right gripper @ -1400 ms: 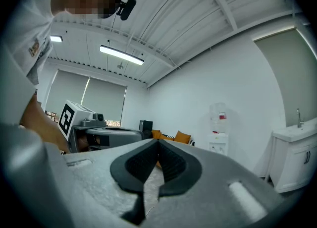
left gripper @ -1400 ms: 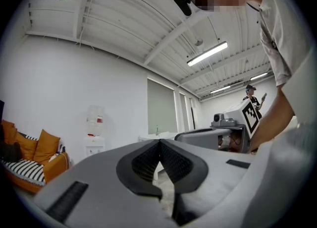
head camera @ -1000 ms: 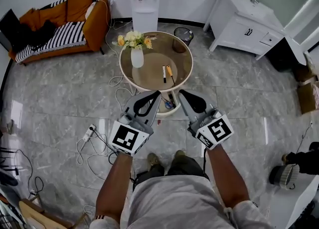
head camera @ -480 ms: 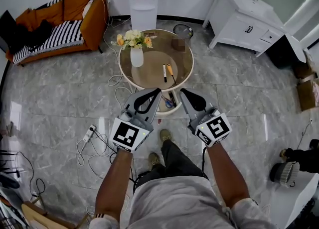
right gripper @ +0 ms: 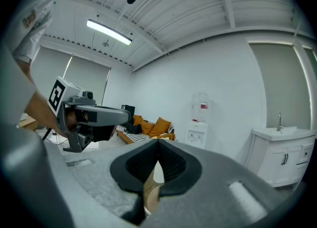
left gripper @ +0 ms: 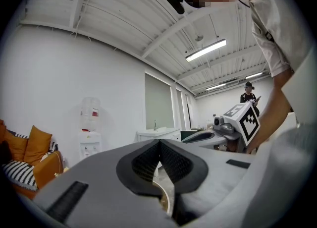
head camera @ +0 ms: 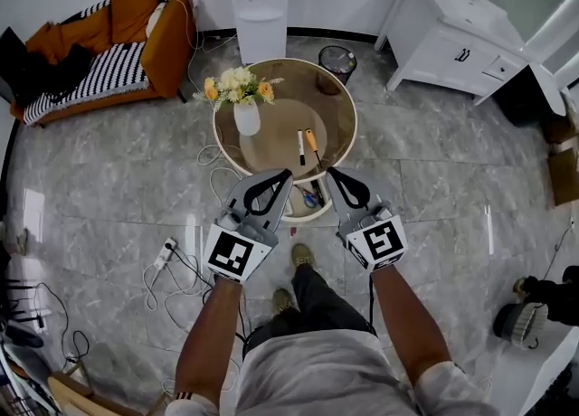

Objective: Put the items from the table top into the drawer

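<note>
Before the round bench [head camera: 262, 138], we hold left gripper [head camera: 288, 171] and right gripper [head camera: 329, 171] pressed together, empty.
On top lie marker [head camera: 300, 146] and screwdriver [head camera: 312, 145], drawer [head camera: 306, 213] open below; we should spread the right gripper early, then close across the marker's barrel.

We see a round table [head camera: 271, 138] with a brown, glossy top standing on the grey tiled floor [head camera: 118, 188]. On its left part stands a white vase [head camera: 246, 118] of yellow and white flowers [head camera: 237, 84]. Right of centre, a marker [head camera: 301, 146] and an orange-handled screwdriver [head camera: 311, 143] lie side by side. Under the near rim a drawer [head camera: 310, 201] stands open.
</note>
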{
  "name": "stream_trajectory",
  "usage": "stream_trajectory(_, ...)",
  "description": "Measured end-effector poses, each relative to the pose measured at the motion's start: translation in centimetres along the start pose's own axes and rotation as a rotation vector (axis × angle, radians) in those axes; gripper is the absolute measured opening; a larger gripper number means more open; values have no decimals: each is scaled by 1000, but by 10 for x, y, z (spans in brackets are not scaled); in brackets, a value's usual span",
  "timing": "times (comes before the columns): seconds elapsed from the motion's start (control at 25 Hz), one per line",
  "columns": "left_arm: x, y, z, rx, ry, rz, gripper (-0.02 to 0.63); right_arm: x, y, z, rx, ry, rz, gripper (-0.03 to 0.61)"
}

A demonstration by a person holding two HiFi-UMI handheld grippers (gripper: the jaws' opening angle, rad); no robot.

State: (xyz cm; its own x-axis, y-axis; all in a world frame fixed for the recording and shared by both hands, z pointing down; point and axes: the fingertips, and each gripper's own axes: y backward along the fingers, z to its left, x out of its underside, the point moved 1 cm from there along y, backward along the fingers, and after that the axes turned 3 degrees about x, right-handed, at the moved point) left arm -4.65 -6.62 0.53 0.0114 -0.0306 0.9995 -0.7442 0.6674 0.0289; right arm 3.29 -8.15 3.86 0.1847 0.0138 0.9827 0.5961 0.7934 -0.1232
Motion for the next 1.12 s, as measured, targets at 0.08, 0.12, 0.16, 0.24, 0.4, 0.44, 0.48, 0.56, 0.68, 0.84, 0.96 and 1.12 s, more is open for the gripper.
stream_trajectory(0.08,9,-11,12,-13,2,8,0,10,-14,-9,5,11,11,1)
stream_trajectory(0.12,14,-16,17,-19,2,11,0,16,-20,-13,7,18,17,2)
stream_trajectory(0.16,18,-22,23,-25,1,15,0,21,-26,-18,10,24,23,2)
stream_trajectory(0.24,28,-33,33,-34,-2,25,0,34,-38,-29,23,30,42,2)
stream_trajectory(0.4,50,-58,51,-52,3,50,-1,63,-59,-52,45,11,86,2)
stream_trajectory(0.44,56,-63,55,-56,5,57,-1,70,-64,-57,48,6,94,2)
stream_trajectory(0.48,62,-68,59,-61,6,64,0,77,-69,-61,50,2,104,2)
stream_trajectory(0.56,74,-77,67,-67,11,77,0,93,-78,-69,54,-3,129,2)
stream_trajectory(0.68,96,-90,76,-72,21,98,0,118,-90,-80,57,-7,161,2)
stream_trajectory(0.84,123,-103,84,-78,32,118,0,147,-104,-87,48,-3,194,3)
stream_trajectory(0.96,143,-114,89,-78,44,134,-1,170,-114,-94,45,-7,221,20)
stream_trajectory(1.12,168,-125,93,-83,58,159,-1,200,-124,-102,46,-22,264,45)
